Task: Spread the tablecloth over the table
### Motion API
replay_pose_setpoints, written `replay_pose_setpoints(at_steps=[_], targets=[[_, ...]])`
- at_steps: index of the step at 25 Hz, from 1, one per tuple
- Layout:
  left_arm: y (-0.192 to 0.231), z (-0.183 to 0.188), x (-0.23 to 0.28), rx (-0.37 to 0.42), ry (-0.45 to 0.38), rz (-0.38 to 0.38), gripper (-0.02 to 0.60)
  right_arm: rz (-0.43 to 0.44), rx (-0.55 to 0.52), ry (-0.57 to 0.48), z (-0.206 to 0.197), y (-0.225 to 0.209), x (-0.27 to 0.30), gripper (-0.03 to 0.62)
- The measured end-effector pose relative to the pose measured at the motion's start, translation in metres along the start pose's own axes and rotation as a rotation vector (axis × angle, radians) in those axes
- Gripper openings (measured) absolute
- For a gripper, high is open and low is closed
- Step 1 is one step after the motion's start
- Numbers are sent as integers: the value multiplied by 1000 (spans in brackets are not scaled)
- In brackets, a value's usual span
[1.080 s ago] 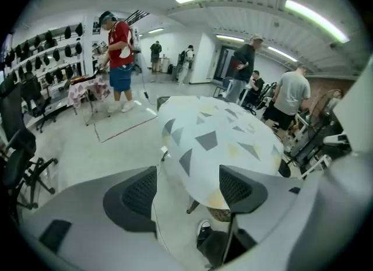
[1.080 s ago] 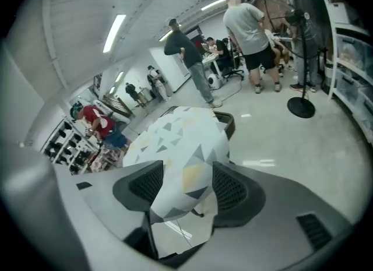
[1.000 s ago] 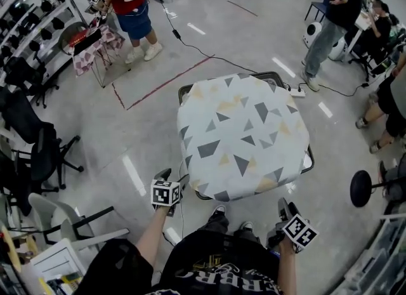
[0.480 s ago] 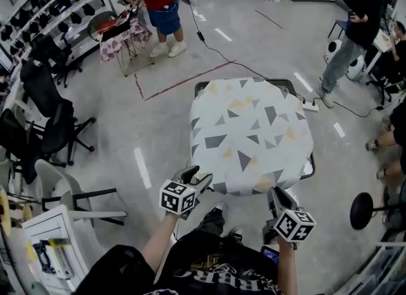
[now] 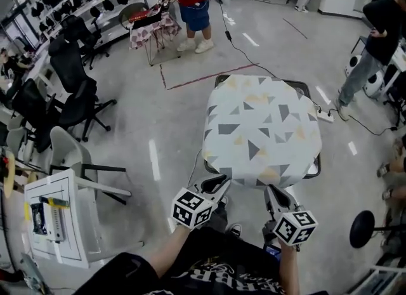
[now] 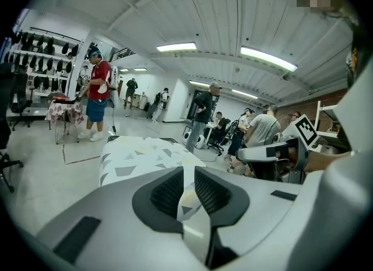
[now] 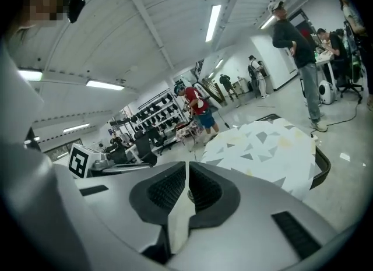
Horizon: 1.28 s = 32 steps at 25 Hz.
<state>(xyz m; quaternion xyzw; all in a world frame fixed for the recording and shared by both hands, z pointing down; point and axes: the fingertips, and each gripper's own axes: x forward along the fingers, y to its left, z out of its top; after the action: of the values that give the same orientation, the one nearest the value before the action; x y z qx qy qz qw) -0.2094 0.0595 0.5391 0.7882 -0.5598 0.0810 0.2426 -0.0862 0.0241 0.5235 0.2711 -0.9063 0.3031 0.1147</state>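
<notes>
**Item:** tablecloth [image 5: 260, 129]. White fabric printed with grey and pale yellow triangles.

**Location:** laid over the desk [image 5: 315, 168]. The top is fully covered and the edges are seen hanging down on every visible side. Only the desk's dark rim is left showing, at the far corners and the near right corner. The near hem is met by both claws.

**Handling (judged):**
- The cloth is taken to be thin, light and soft, with no stiffness of its own.
- Sagging and folding are to be expected wherever it is left unsupported.
- Sliding across the smooth top is likely if it is pulled from one side only.
- No fragility is noted.
- Hold is best taken at the hem, close to the two near corners and well apart, so that the edge is kept taut between the holds. An uneven pull would be expected to skew the drape.

**State of claws:**
- Left claw [image 5: 221, 183]: the jaws have just been closing and are drawn nearly together. A strip of triangle-printed fabric is seen pinched between the pads [image 6: 166, 193].
- Right claw [image 5: 271, 191]: the jaws have just been closing and are nearly together on a pale strip. This is taken to be the same hem, though no print can be made out on it.

**Count:**
- tablecloth: one
- desk: one
- claws: two
- marker cubes [image 5: 191, 209]: two, one per claw
</notes>
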Motion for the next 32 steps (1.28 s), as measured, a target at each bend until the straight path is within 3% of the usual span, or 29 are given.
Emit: replay_pose_setpoints(at_steps=[8, 15, 22, 32], targets=[[-59, -6, -38, 20, -56, -56, 31, 94, -67, -23, -11, 29, -32, 15], [-84, -11, -56, 68, -66, -41, 31, 177, -145, -39, -14, 59, -49, 14], [-100, -12, -59, 81, -77, -62, 31, 195, -222, -30, -18, 74, -61, 14], [-114, -23, -58, 100, -50, -102, 31, 197, -241, -28, -27, 80, -67, 14]])
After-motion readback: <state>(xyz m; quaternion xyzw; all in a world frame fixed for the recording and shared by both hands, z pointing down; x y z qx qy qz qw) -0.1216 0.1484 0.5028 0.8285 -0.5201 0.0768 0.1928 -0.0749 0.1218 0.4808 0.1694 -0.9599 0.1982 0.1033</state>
